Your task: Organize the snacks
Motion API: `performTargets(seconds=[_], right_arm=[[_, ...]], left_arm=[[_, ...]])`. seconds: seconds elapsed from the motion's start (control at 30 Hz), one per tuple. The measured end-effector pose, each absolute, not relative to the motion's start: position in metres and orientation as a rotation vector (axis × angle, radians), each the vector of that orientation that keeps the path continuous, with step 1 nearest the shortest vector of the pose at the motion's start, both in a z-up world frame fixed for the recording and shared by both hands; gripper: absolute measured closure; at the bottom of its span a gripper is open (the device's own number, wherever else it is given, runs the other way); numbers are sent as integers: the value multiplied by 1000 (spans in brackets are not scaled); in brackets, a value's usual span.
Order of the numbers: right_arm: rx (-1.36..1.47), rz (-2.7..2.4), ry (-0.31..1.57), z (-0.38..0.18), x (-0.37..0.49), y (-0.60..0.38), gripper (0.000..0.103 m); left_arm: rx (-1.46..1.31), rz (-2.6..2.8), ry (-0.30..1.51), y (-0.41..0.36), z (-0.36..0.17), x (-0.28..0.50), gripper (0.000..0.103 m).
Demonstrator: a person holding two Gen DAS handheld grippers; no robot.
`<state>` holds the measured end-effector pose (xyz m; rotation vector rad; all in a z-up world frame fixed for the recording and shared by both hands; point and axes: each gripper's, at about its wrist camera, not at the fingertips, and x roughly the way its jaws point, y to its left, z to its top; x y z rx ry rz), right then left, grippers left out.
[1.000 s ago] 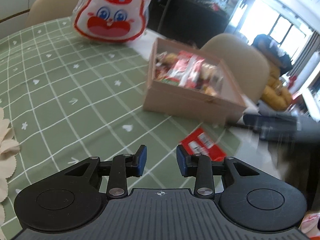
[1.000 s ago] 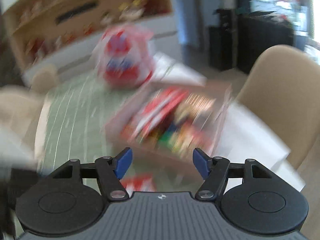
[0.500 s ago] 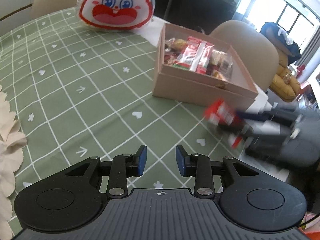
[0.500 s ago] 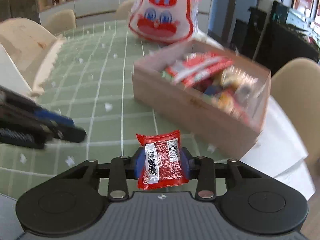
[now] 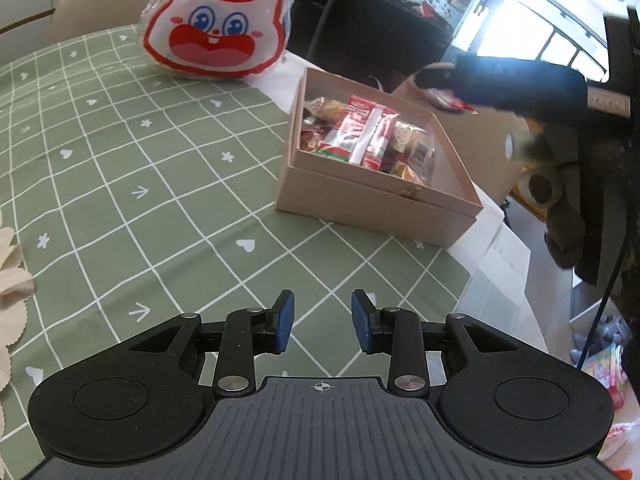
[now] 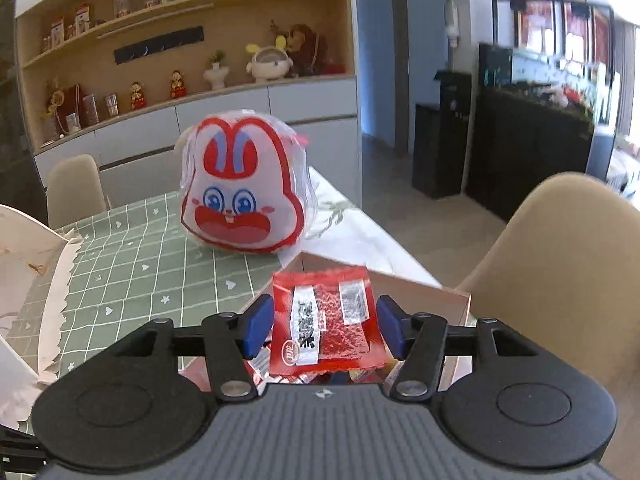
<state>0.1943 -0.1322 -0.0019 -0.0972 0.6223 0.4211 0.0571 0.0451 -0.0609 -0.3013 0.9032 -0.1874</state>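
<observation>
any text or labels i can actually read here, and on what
None reads in full.
Red snack packet between the opening jaws of the right gripper: white strip of Chinese characters, round logo, barcode label, all too blurred to quote.
Snack wrappers in the box: print too small.
Rabbit bag: face only, no words.

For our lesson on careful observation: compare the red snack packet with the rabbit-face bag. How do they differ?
The red snack packet is small, flat and rectangular; the rabbit-face bag is far bigger, puffy and rabbit-shaped. The packet sits between the right gripper's opening jaws above the box; the bag stands on the tablecloth. Both are red-printed plastic packaging.
</observation>
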Motion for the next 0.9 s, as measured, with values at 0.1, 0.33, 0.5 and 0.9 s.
performTargets(seconds=[0.1, 0.33, 0.5, 0.9], right_arm=[[-59, 406, 611, -4, 188, -143, 40], [-131, 241, 594, -2, 130, -158, 40], [-40, 184, 701, -7, 74, -163, 40], [41, 166, 711, -5, 22, -160, 40]], left_arm=[[-309, -173, 879, 48, -58, 56, 68], [-204, -218, 766, 30, -26, 50, 80], [-101, -261, 689, 5, -1, 38, 86], [-61, -195, 690, -17, 9, 24, 86]])
